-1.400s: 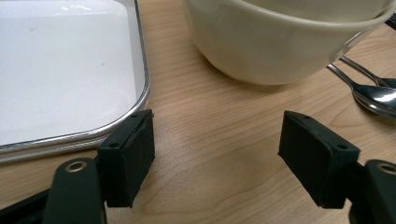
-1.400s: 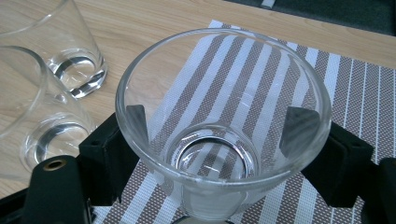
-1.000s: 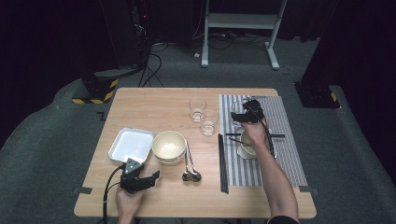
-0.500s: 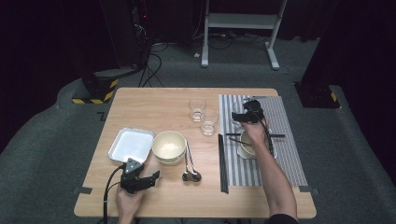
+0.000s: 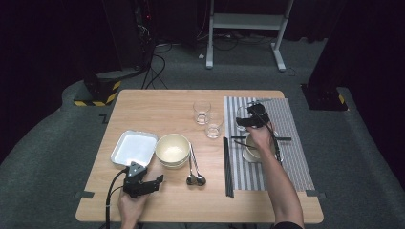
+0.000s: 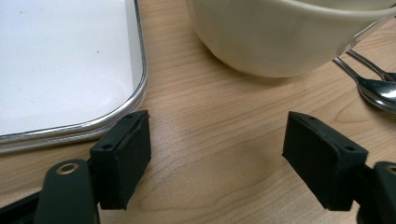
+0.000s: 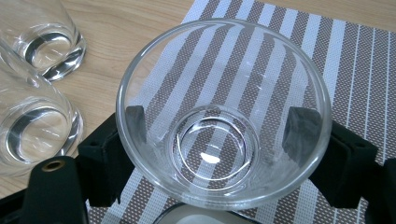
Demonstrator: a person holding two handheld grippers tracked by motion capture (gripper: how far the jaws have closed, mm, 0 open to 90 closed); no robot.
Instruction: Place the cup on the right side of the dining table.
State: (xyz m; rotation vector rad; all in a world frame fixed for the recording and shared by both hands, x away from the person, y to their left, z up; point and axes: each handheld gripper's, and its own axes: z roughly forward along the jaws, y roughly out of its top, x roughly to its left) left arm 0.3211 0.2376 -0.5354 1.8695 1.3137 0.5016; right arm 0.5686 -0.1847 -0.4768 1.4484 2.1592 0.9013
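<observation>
right tool point(image 7: 224, 126) clamped on the clear glass point(image 7: 223, 112) above the striped placemat point(image 5: 296, 143) — keep it upright, set it down gently; left tool point(image 6: 217, 163) rests apart on the desk point(image 5: 157, 107).

table point(image 6: 210, 154): pale wood, visible grain, smooth satin finish
tray point(image 6: 70, 70): shiny metal rim, matt white inside
bowl point(image 6: 280, 37): cream, glazed-looking, soft gloss
spoons point(image 6: 373, 88): polished metal, mirror-bright
glass point(image 7: 224, 112): clear, glossy, pads seen through it
placemat point(image 7: 327, 51): woven striped mesh, matt, a bit rough
pads point(image 6: 123, 154): black, matt, rubbery-looking
</observation>
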